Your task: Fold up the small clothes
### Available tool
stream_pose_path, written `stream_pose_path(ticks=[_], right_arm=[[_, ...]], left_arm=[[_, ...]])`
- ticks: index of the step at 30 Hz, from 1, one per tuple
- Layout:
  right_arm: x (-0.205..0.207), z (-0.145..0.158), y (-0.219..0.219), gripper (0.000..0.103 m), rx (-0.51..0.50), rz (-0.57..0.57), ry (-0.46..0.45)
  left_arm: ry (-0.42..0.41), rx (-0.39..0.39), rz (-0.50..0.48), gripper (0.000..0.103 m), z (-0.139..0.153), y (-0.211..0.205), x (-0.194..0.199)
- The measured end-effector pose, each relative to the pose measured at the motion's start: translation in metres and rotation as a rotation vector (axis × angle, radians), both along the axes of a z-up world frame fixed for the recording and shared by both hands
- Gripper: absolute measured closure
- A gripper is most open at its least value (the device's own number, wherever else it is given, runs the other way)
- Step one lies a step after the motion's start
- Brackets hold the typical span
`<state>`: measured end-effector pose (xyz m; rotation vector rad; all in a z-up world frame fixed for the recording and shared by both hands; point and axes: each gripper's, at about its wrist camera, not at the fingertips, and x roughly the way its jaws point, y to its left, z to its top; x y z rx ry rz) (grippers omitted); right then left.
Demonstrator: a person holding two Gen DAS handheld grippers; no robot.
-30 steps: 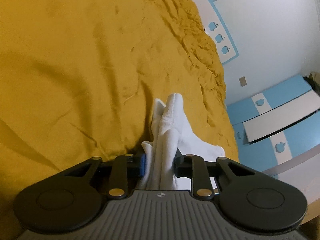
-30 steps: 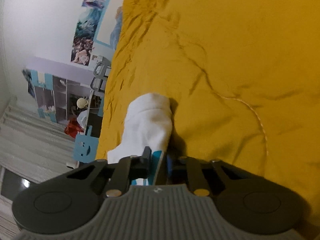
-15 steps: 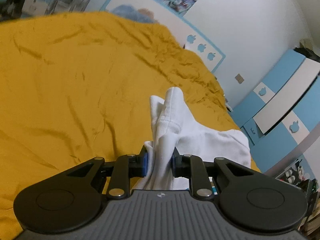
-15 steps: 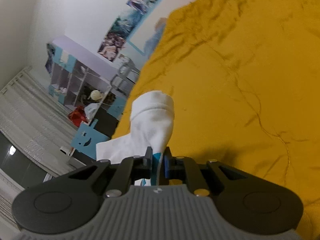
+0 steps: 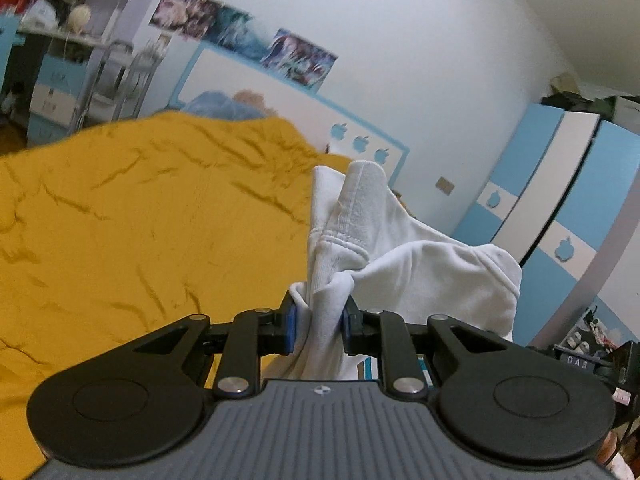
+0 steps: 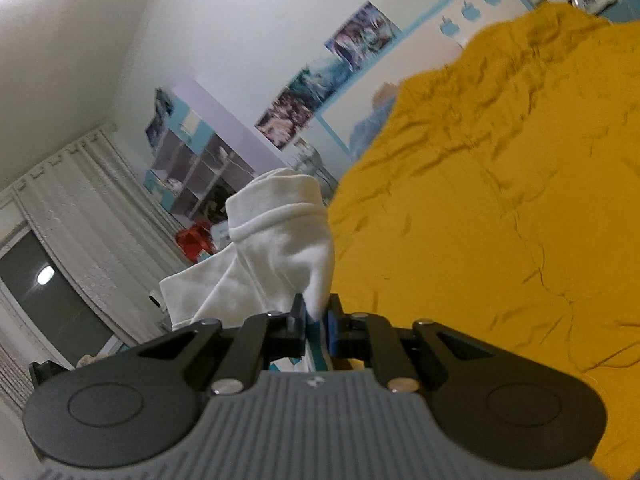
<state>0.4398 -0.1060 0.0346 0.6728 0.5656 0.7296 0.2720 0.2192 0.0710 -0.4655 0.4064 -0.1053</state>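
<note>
Left wrist view: the left gripper (image 5: 318,326) is closed down on a bunched fold of a white garment (image 5: 404,256), its blue pads pressing the cloth from both sides with only the thickness of the fabric between them. The garment stands up out of the jaws as a ribbed, hemmed band and spreads to the right in a loose sheet that hangs in the air, clear of the bed. Beneath and to the left lies the bed (image 5: 132,220), covered by a wrinkled mustard-yellow cover. At the bed's far edge a white headboard with a blue border (image 5: 280,116) carries three small blue apple shapes, and posters (image 5: 244,48) hang on the wall above it. A blue and white wardrobe (image 5: 560,208) stands off to the right, and shelves (image 5: 60,52) off to the far left.

In the right wrist view the right gripper (image 6: 317,326) is pinched nearly fully together on another part of the same white garment (image 6: 280,252); a thin edge of cloth sits between its pads. The fabric rises above the jaws in a rounded hemmed end and trails down to the left. The yellow bed (image 6: 500,220) fills the right side of this view, tilted. A white curtain (image 6: 80,216) and a dark window (image 6: 44,296) are at the left.
</note>
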Motion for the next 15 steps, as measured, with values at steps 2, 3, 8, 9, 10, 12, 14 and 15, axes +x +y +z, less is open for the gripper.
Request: stream_pose_path(ticks=[2, 3, 8, 9, 10, 12, 14, 15], right_arm=[[-0.019, 0.014, -0.011, 0.098, 0.007, -0.007, -0.026], [-0.029, 0.02, -0.017, 0.098, 0.009, -0.012, -0.04], [-0.076, 0.046, -0.047, 0.098, 0.001, -0.034, -0.098], [-0.087, 0.05, -0.054, 0.098, -0.001, -0.039, -0.103], [-0.097, 0.054, -0.063, 0.098, -0.002, -0.043, -0.105], [-0.116, 0.06, -0.078, 0.098, -0.004, -0.05, -0.108], [-0.137, 0.066, -0.093, 0.098, -0.013, -0.058, -0.113], [-0.147, 0.068, -0.101, 0.098, -0.019, -0.062, -0.111]], left_arm=[[-0.02, 0.025, -0.007, 0.08, 0.013, -0.012, -0.014], [-0.024, 0.035, -0.009, 0.08, 0.018, -0.017, -0.02], [-0.048, 0.065, -0.042, 0.08, 0.038, -0.045, -0.049], [-0.05, 0.064, -0.049, 0.08, 0.039, -0.049, -0.053], [-0.053, 0.058, -0.057, 0.08, 0.041, -0.053, -0.059], [-0.061, 0.044, -0.081, 0.08, 0.041, -0.06, -0.071], [-0.062, 0.026, -0.106, 0.08, 0.038, -0.065, -0.082], [-0.056, 0.012, -0.118, 0.08, 0.034, -0.066, -0.085]])
